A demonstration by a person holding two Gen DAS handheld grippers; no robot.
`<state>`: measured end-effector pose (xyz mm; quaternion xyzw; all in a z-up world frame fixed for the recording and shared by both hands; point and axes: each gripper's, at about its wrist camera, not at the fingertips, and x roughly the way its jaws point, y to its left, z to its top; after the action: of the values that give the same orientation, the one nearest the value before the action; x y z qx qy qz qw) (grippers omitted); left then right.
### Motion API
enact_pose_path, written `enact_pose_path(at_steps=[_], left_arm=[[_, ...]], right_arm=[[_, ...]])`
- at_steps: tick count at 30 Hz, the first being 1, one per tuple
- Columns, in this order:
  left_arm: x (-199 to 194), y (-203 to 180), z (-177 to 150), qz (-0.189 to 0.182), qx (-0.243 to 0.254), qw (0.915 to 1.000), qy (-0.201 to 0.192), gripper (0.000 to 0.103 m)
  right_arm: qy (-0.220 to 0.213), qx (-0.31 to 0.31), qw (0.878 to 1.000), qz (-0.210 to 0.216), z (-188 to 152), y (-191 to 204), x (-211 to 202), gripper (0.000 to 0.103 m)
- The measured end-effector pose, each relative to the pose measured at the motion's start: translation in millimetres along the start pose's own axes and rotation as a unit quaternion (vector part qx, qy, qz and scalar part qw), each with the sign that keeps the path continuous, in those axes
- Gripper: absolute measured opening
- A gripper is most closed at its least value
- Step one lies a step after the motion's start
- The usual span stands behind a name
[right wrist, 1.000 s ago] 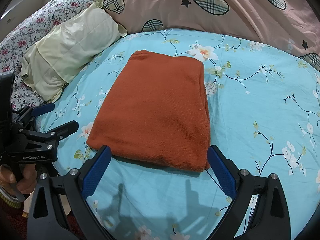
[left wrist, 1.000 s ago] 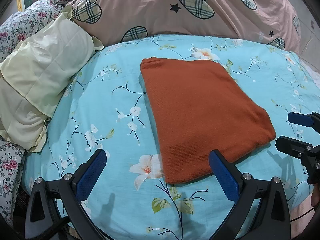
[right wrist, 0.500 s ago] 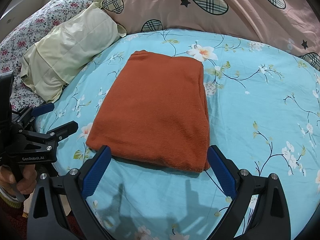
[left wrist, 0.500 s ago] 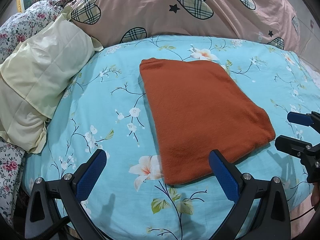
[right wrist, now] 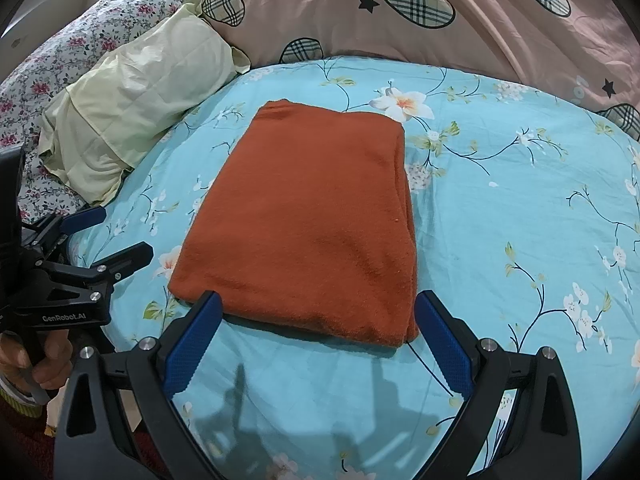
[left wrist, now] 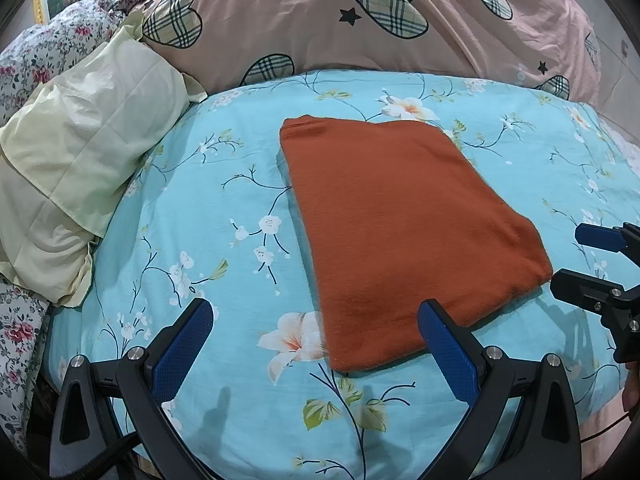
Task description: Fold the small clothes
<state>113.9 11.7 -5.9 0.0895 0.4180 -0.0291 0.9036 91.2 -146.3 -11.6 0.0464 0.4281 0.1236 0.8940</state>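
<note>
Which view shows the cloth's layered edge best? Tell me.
Right wrist: the cloth sits centred, with stacked layers visible along its right side. Left wrist shows the cloth skewed, its near corner behind a tool finger.

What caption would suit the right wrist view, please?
Open right gripper poised before a folded orange garment on floral bedsheet.

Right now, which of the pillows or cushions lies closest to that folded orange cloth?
The pale yellow pillow, beside the folded orange cloth on its left. The pink bedding with plaid hearts sits further back.

text: "genrobot.ai" | on: left hand-held gripper point(right wrist: 116, 236) body
</note>
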Motion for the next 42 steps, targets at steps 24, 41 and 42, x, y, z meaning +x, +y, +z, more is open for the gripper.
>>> enact_pose_path(at_steps=[24, 41, 42], left_arm=[[-2.0, 2.2, -0.1, 0.003, 0.003, 1.0000, -0.002, 0.102], [-5.9, 0.0, 3.4, 0.004, 0.006, 0.9999, -0.007, 0.102], [-5.8, -0.2, 3.7, 0.005, 0.006, 0.9999, -0.007, 0.102]], right_arm=[[-0.009, 0.003, 1.000, -0.003, 4.3, -7.1, -5.4, 0.097], [-0.012, -0.004, 1.000, -0.004, 9.2, -3.3, -7.0, 0.097], [-0.012, -0.004, 1.000, -0.004, 9.1, -2.9, -7.2, 0.097]])
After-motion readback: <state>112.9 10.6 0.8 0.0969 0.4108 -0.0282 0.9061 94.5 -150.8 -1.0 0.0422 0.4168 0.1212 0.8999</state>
